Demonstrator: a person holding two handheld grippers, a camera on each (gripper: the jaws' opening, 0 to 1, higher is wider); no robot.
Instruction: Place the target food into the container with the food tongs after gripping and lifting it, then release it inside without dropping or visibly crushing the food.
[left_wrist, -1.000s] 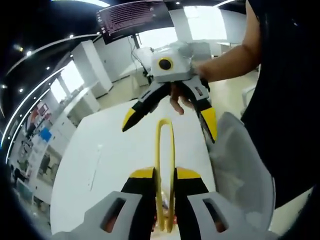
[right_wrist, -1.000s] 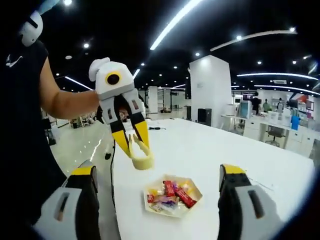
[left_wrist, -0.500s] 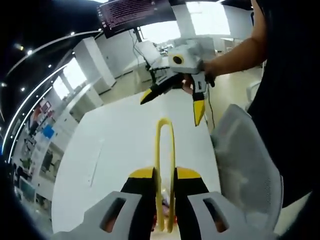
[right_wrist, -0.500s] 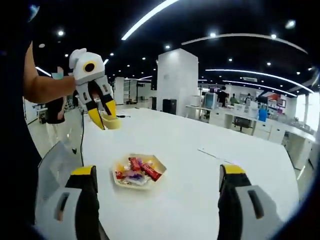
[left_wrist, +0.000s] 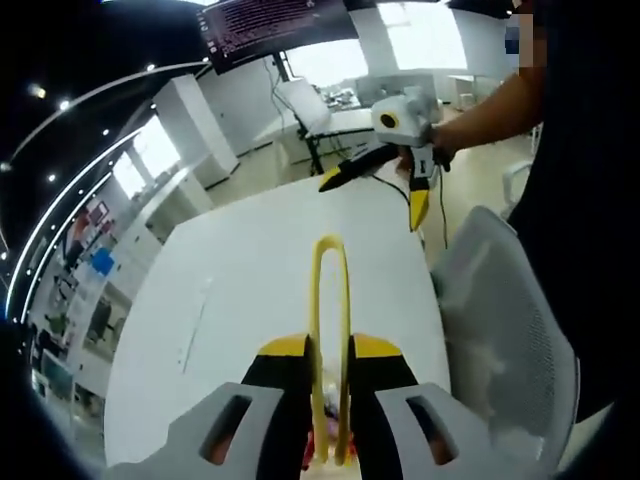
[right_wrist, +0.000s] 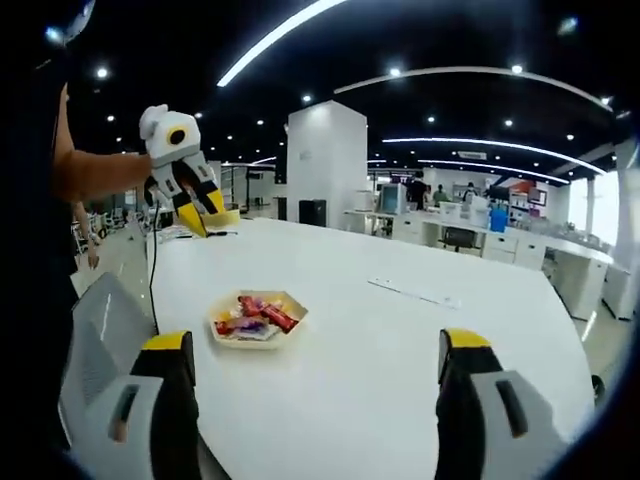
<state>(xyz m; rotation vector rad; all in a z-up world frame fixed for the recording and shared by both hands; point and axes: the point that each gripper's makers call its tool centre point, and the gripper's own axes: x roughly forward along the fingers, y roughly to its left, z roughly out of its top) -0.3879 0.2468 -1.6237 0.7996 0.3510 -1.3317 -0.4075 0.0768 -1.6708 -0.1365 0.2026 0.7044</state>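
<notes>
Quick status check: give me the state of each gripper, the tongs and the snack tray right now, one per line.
Left gripper: shut on the yellow tongs.
Yellow tongs: held, arms close together, nothing between them.
Right gripper: open, empty.
Hexagonal tray: resting on the white table, filled with wrapped snacks.

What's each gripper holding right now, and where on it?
Left gripper is shut on the yellow food tongs, gripping their two arms partway along. Right gripper is open, holding nothing.
</notes>
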